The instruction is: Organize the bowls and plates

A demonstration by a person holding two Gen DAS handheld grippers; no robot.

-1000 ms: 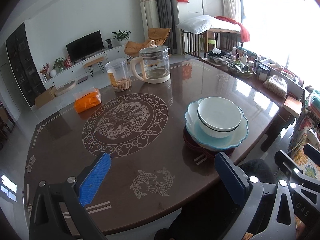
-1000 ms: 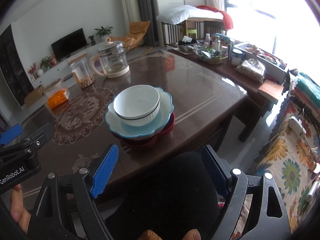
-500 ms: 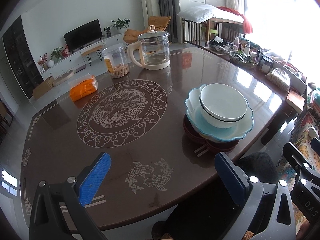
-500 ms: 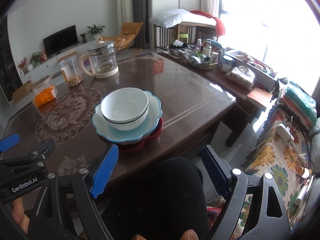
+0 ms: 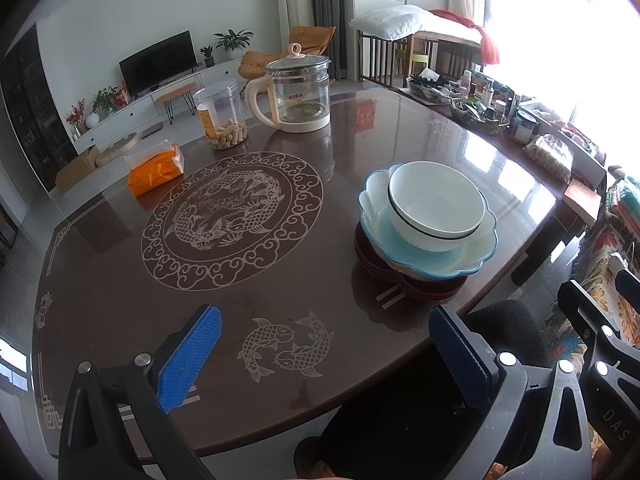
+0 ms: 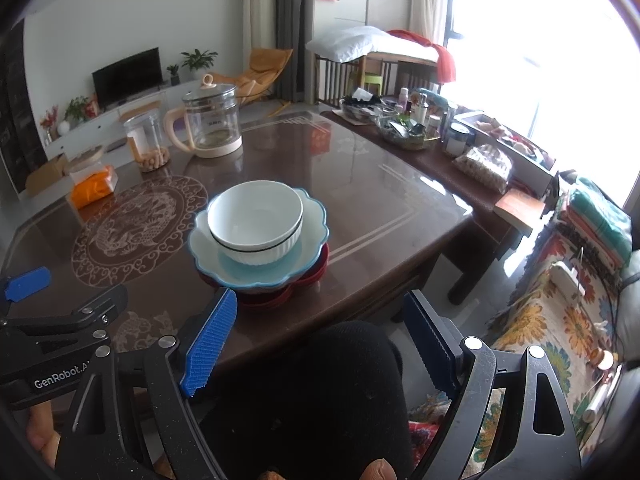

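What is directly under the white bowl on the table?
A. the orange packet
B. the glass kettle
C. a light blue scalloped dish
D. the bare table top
C: the white bowl sits inside the light blue scalloped dish, which rests on dark red dishes.

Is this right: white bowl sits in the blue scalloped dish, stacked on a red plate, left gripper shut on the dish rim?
Not quite. The left gripper is open and holds nothing, short of the stack, as the left wrist view shows. The rest holds: white bowl sits in the blue scalloped dish, stacked on a red plate.
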